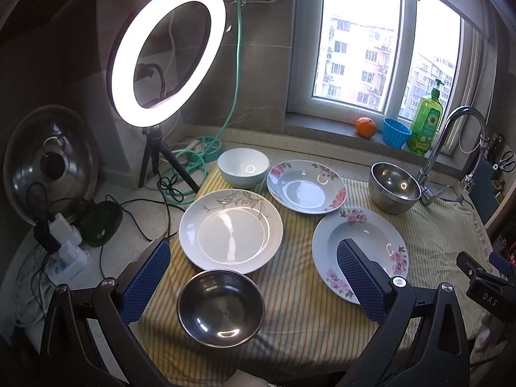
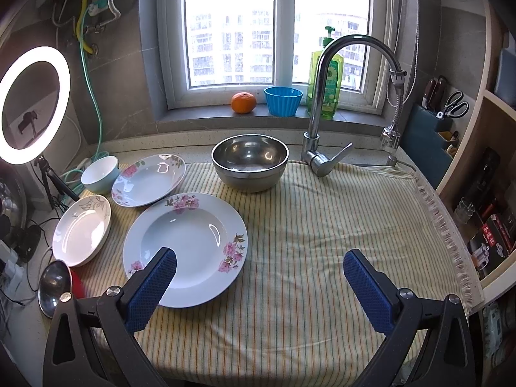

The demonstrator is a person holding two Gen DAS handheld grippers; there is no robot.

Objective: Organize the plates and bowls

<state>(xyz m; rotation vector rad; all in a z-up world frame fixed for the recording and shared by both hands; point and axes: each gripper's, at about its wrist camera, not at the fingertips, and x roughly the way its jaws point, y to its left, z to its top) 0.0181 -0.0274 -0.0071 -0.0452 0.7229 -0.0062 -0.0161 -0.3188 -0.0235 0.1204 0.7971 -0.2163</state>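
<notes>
Plates and bowls lie spread singly on the striped yellow cloth (image 2: 322, 225), nothing stacked yet. My left gripper (image 1: 254, 277) hangs wide open and empty over the small dark steel bowl (image 1: 221, 308), the grey-leaf white plate (image 1: 230, 230) just beyond. My right gripper (image 2: 261, 279) is equally wide and empty, its left pad over the rim of the pink-flowered white plate (image 2: 190, 242). I'd pinch that rim squarely, lift level, and nest it with the matching flowered plate (image 2: 151, 179) near the pale ceramic bowl (image 2: 100, 174); the large steel bowl (image 2: 250, 166) waits by the tap.
</notes>
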